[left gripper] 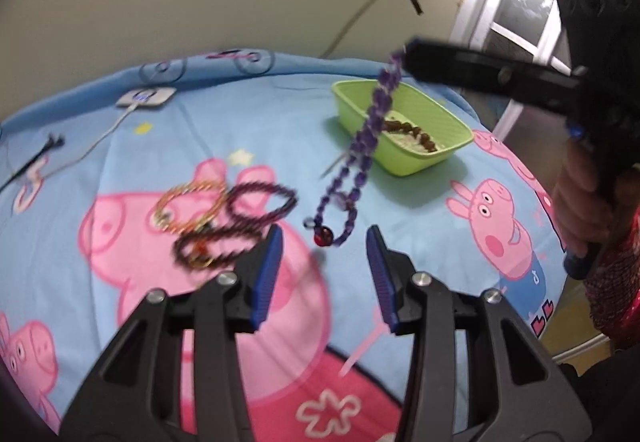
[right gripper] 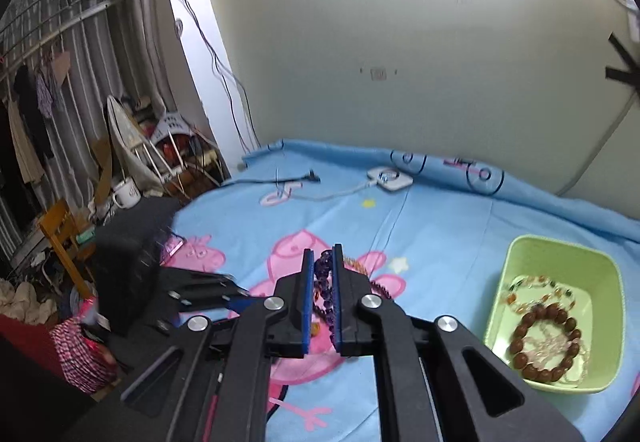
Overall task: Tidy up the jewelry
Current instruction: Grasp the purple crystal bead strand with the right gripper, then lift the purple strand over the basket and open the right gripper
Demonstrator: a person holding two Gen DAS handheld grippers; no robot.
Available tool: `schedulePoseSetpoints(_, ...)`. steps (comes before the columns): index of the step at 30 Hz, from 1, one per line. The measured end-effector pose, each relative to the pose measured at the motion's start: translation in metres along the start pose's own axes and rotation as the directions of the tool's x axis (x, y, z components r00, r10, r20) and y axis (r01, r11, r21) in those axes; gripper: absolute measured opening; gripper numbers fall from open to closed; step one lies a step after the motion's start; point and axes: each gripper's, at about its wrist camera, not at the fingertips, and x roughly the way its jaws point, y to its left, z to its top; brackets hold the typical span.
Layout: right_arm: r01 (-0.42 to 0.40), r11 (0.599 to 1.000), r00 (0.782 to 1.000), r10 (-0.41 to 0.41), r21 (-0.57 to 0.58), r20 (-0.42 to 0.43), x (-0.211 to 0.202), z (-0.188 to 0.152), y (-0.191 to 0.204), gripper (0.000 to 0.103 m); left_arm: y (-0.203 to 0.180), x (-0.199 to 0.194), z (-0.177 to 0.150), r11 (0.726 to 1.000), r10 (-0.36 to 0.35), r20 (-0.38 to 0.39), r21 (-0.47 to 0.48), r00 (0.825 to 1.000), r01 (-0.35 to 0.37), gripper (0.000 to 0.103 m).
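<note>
On the blue sheet (left gripper: 248, 121), two bracelets, one gold (left gripper: 188, 201) and one maroon (left gripper: 240, 226), lie left of the empty, wide-open left gripper (left gripper: 324, 242). Right of that, one purple necklace (left gripper: 360, 157) hangs from the right gripper (right gripper: 321, 282), clamped tight. One green tray (left gripper: 424, 121) sits farthest right.
</note>
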Motion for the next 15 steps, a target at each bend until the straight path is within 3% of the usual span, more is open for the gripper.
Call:
schedulePoseSetpoints(6, 0.007, 1.0, 0.997, -0.007, 0.005, 0.071, -0.031, 0.012, -0.001, 0.0, -0.019, 0.022, 0.029, 0.998, -0.028, 0.009, 0.057, 1.0, 0.027, 0.041)
schedulePoseSetpoints(7, 0.014, 1.0, 0.996, -0.014, 0.001, 0.083, -0.037, 0.013, -0.002, 0.0, -0.023, 0.026, 0.035, 0.997, -0.045, 0.005, 0.067, 0.999, 0.045, 0.035)
schedulePoseSetpoints(8, 0.021, 1.0, 0.995, -0.021, 0.0, 0.096, -0.041, 0.015, -0.004, 0.0, -0.025, 0.029, 0.042, 0.995, -0.066, 0.0, 0.076, 0.998, 0.066, 0.01)
schedulePoseSetpoints(9, 0.028, 1.0, 0.994, -0.028, 0.003, 0.108, -0.046, 0.016, -0.006, 0.0, -0.027, 0.031, 0.046, 0.994, -0.081, -0.007, 0.079, 0.997, 0.082, 0.006)
schedulePoseSetpoints(12, 0.026, 0.999, 0.989, -0.03, 0.033, 0.143, -0.059, 0.019, -0.016, 0.0, -0.031, 0.028, 0.06, 0.989, -0.129, 0.012, 0.071, 0.992, 0.128, 0.006)
schedulePoseSetpoints(15, 0.052, 0.997, 0.99, -0.058, 0.05, 0.126, -0.055, 0.013, -0.025, 0.0, -0.033, 0.021, 0.064, 0.989, -0.132, 0.032, 0.073, 0.991, 0.13, 0.006)
